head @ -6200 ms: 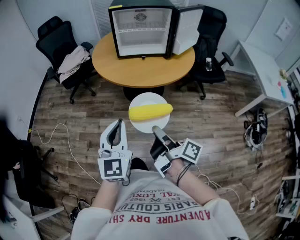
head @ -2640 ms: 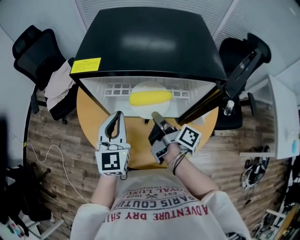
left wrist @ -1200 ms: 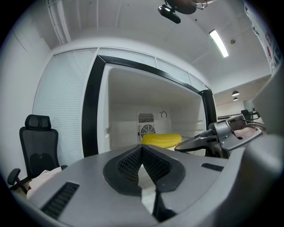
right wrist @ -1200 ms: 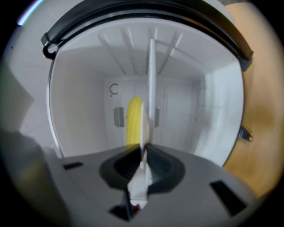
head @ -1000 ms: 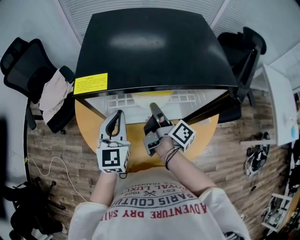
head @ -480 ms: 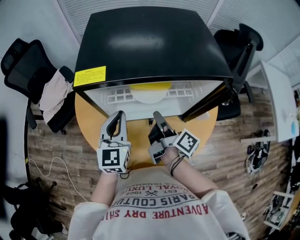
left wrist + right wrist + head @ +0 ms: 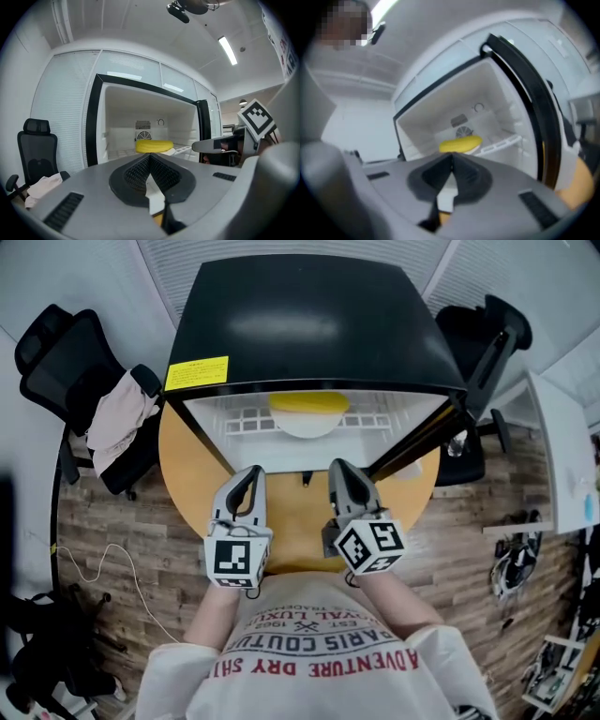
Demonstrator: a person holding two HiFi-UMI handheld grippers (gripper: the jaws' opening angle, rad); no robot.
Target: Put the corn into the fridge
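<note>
The corn (image 7: 308, 402) lies on a white plate (image 7: 310, 427) inside the open fridge (image 7: 309, 324), which stands on a round wooden table (image 7: 286, 526). A black office chair (image 7: 62, 357) sits left on plank flooring (image 7: 117, 521). Near the person, the left gripper (image 7: 250, 472) and right gripper (image 7: 339, 466) hover with jaws pressed together, empty.

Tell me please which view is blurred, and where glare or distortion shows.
Right gripper view: blurred all over, the corn has soft edges. Left gripper view: sharp, the corn is crisp, with dark round corners and a bright ceiling lamp. Head view: sharp, strongly curved by the wide lens, with a pale reflection on the fridge top.
</note>
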